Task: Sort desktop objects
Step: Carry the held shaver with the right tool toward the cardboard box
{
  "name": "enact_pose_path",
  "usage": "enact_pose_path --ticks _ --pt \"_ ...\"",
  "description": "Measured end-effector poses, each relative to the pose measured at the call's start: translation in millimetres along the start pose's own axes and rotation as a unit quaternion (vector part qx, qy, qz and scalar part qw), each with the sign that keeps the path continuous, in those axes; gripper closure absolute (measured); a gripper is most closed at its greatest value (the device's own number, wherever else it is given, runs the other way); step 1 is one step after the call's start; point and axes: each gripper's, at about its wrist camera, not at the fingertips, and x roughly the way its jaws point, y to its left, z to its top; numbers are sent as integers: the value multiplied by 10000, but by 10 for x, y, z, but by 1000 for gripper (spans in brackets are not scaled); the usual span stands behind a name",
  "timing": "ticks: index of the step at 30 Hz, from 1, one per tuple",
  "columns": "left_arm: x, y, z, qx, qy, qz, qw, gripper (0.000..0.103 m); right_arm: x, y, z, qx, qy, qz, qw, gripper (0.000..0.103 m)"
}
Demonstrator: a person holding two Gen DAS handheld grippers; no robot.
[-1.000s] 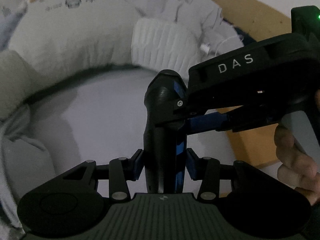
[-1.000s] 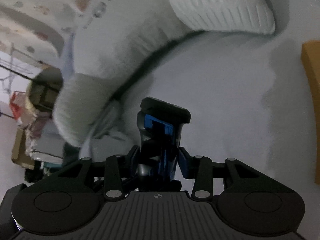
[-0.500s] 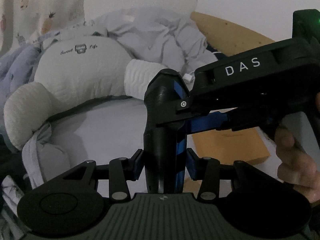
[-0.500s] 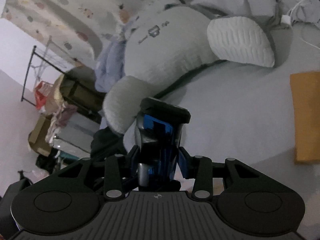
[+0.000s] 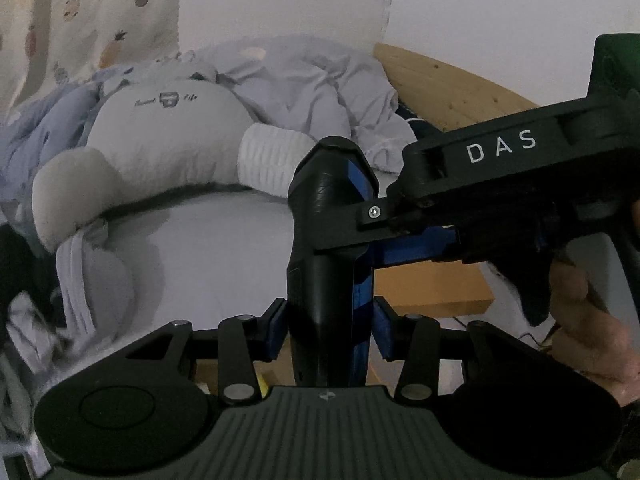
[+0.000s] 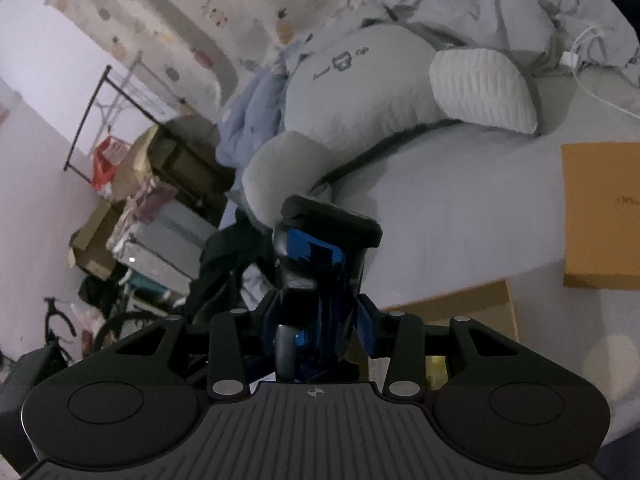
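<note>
Left gripper (image 5: 330,216): jaws fully closed, black fingers pressed together with blue pads between them, nothing held. The right gripper crosses directly in front of it from the right; its black body carries white "DAS" lettering, and a hand (image 5: 588,328) grips its handle at the right edge.

Right gripper (image 6: 326,240): jaws fully closed, empty; its blue pads are glossy and reflective.

Both units point down toward a bed (image 5: 208,264) covered by a smooth pale grey sheet. Beyond the fingertips lies a large curved plush pillow (image 5: 168,140), soft and matte, with small dark printed lettering on its back and a white ribbed end section (image 5: 272,160). Behind it sits a crumpled lavender duvet (image 5: 304,84). A white cable (image 6: 592,80) trails across the sheet near the duvet.

Task items visible: a flat orange-brown box (image 6: 600,216) lies on the sheet to the right of the right gripper, well apart from its fingertips. A cardboard box (image 6: 460,308) sits below the bed edge, just behind the right gripper's linkage; its contents cannot be seen.

A curved wooden headboard (image 5: 444,88) stands against the white wall. In the right wrist view, stacked cartons and a black metal rack (image 6: 104,120) occupy the floor at left.
</note>
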Motion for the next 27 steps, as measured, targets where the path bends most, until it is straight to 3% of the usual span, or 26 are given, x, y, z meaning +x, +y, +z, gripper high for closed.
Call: enact_pose_path --ticks 12,27 --pt "6 4 -499 -421 208 -35 9989 58 35 -84 -590 -202 337 -138 9991 59" --pt "539 145 -823 -918 693 -167 9932 58 461 -520 -852 -31 813 -438 9957 59"
